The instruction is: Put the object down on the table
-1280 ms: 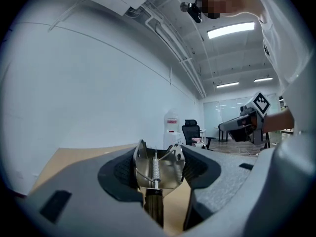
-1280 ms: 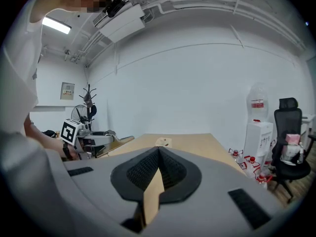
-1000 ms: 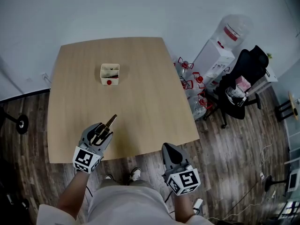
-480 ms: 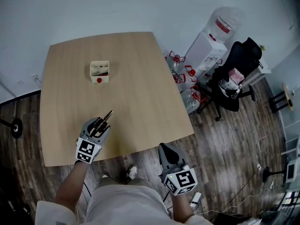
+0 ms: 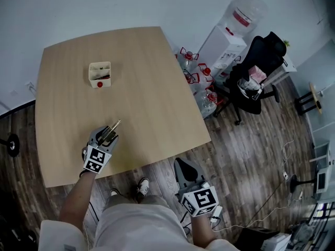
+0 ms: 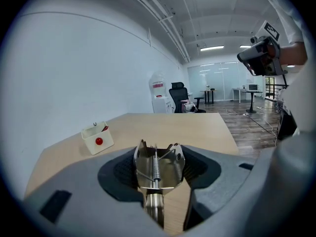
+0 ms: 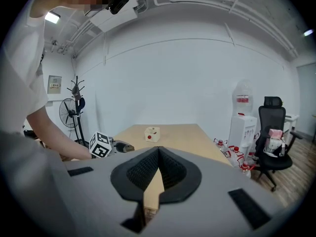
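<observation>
Holding a shiny metal object [image 5: 114, 126] with a spring down its middle in the left tool [image 5: 107, 136], jaws pressed on its two sides, tip poking out ahead and pointing away over the pale wooden surface [image 5: 146, 88]. Hovering over the near-left part of that surface, close to the front edge; cannot tell from any view whether the tip touches the wood yet. Hanging off to the side past the near edge with the right tool [image 5: 184, 167], jaws together on nothing. Well apart from the small white box [image 5: 99, 74] with a red dot at the far side, so little chance of a knock there. Likely trouble from letting go too high: a tilted drop, tip first, then a bounce or a skid (smooth steel on smooth wood, probably lively). Possibly also a jump on release if squeezed against its spring. Being so near the front edge, could well end up on the floor.
</observation>
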`<state>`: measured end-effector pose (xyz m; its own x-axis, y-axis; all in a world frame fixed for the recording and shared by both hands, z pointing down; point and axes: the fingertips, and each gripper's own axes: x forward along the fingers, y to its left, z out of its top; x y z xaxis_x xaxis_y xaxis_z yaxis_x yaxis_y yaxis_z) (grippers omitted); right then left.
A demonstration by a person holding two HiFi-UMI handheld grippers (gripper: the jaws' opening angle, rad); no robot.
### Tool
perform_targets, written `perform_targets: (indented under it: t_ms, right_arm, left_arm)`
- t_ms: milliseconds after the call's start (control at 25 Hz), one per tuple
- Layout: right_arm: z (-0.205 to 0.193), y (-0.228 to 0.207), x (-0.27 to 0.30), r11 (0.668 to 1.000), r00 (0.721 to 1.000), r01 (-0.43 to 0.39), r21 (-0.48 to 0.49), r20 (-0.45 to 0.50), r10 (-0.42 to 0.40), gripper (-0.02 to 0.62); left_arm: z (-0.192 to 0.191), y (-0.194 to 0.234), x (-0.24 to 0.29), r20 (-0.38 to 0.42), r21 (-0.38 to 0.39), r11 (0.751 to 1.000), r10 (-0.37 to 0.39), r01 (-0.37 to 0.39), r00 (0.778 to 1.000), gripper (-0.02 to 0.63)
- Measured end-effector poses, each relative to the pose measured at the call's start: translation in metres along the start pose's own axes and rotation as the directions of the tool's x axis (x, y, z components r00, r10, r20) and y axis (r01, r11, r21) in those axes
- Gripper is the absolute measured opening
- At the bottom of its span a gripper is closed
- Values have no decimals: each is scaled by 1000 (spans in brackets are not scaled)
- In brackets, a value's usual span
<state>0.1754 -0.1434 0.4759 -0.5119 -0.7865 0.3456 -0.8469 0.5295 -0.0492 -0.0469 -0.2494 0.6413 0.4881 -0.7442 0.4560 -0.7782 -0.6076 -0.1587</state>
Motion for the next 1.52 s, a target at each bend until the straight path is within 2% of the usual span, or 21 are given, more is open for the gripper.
perform_targets:
  t_ms: [200, 560, 1040, 1360, 1520]
  right_arm:
    - [-6, -4, -4, 1000, 1000, 19, 6, -13, -19, -3]
    - [-13, -12, -8, 999, 999, 44, 9, -29, -44, -3]
    - [-25, -23, -20, 997, 996, 78, 25, -51, -77, -3]
    - [-33, -34, -24, 995, 994, 91, 29, -63, -89, -2]
    - [-33, -34, -18, 996, 995, 79, 31, -66, -77, -3]
  left_arm:
    - [-15, -6, 22, -32, 20, 999, -30, 30, 999, 230]
    - [-31, -4, 50, -104, 118, 992, -33, 46, 994, 230]
    - [-40, -28, 77, -177, 269, 953, -97, 143, 979, 230]
    - [-51, -13, 89, -217, 279, 951, -74, 135, 973, 230]
    - [-49, -6, 98, -236, 253, 960, -63, 124, 970, 230]
